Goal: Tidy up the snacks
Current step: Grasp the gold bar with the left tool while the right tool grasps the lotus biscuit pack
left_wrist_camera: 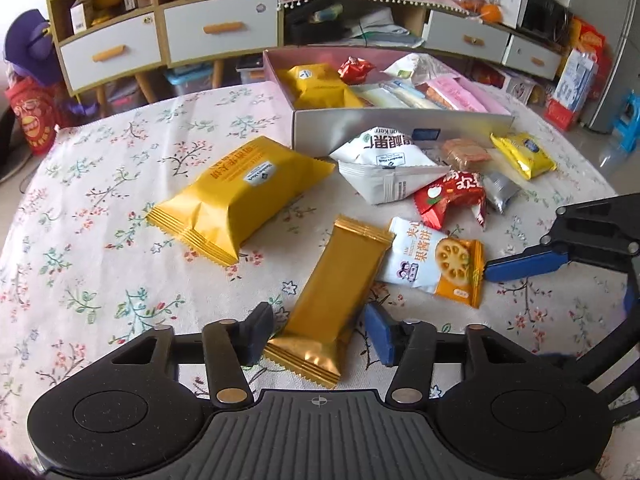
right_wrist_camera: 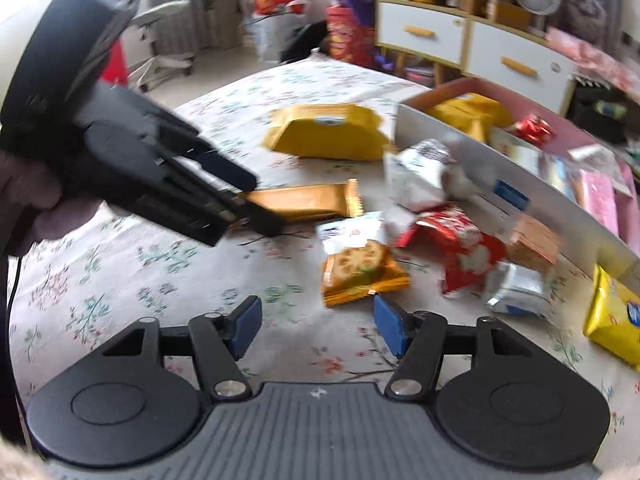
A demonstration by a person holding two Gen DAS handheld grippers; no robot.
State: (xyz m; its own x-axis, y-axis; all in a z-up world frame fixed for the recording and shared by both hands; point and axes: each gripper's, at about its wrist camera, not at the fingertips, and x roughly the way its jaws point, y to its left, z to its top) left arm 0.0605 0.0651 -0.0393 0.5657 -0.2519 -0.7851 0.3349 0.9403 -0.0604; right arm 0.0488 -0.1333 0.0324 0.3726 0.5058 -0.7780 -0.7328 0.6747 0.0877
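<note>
Gold bar [left_wrist_camera: 334, 304] lies between the left gripper's [left_wrist_camera: 320, 336] wide jaws, untouched; closing off-centre could skid the slick wrapper toward the biscuit pack [left_wrist_camera: 436, 266] at two o'clock, where the right gripper [right_wrist_camera: 318, 328], jaws also wide, hovers.

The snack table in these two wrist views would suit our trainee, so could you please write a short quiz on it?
1. True or false: the left gripper has its fingers on either side of the gold bar packet.
2. Which packet lies nearest the right gripper? A) biscuit packet with orange end B) large yellow packet C) silver packet
3. Fill in: the open box already holds a red wrapped ____.

Key: 1 true; 2 A; 3 candy.
</note>
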